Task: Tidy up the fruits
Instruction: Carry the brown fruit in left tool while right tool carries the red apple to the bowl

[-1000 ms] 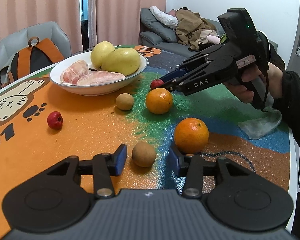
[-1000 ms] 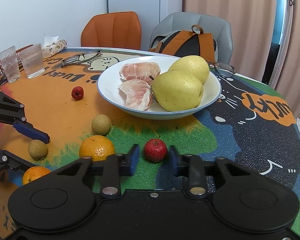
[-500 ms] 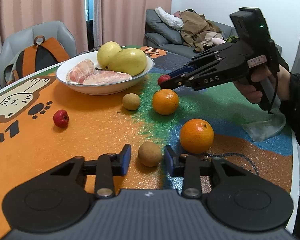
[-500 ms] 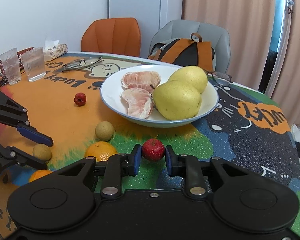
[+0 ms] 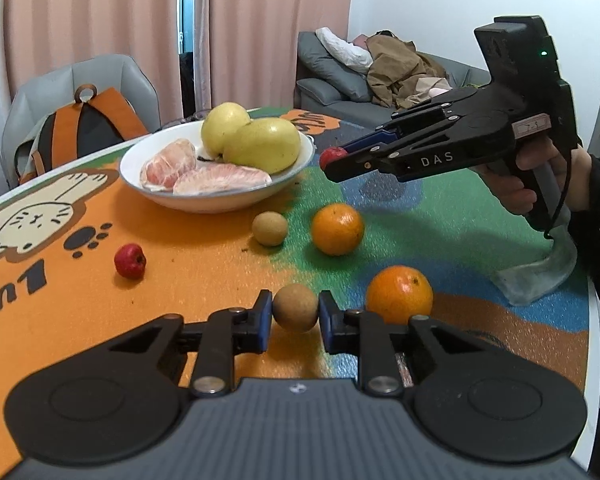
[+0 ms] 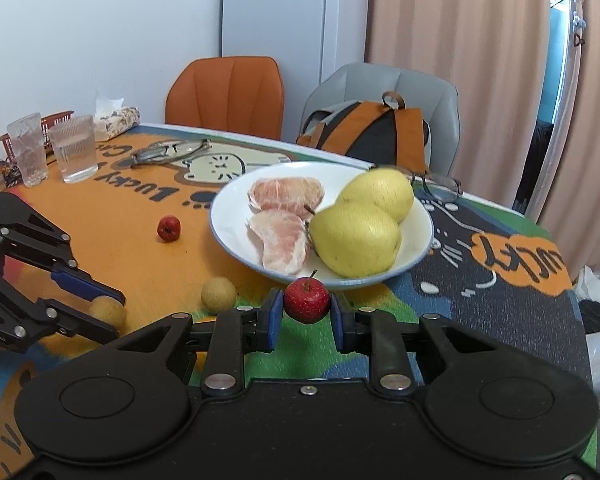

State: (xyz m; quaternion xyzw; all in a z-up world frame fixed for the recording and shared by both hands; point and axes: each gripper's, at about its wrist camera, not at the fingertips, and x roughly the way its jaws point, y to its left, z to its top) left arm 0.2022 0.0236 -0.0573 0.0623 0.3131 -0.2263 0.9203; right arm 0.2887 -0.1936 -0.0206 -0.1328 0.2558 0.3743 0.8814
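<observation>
My left gripper (image 5: 292, 316) is shut on a small brown round fruit (image 5: 295, 307) and holds it just above the table; it also shows in the right wrist view (image 6: 107, 312). My right gripper (image 6: 305, 314) is shut on a small red fruit (image 6: 306, 300), lifted close to the near rim of the white bowl (image 6: 420, 236); the red fruit also shows in the left wrist view (image 5: 332, 156). The bowl (image 5: 140, 172) holds two yellow pears (image 5: 262, 150) and two peeled pomelo pieces (image 5: 220, 180). Two oranges (image 5: 337, 229) (image 5: 399, 294), another brown fruit (image 5: 269, 229) and another red fruit (image 5: 130, 261) lie on the table.
Two glasses (image 6: 76, 148), a tissue pack (image 6: 114, 118) and spectacles (image 6: 172, 150) stand at the table's far left. A clear plastic bag (image 5: 536, 268) lies near the right edge. Chairs with a backpack (image 6: 368, 128) stand behind the table.
Both grippers closed on their fruits, the left on the brown fruit, the right on the red one. Both lifted; the right moved toward the bowl.
</observation>
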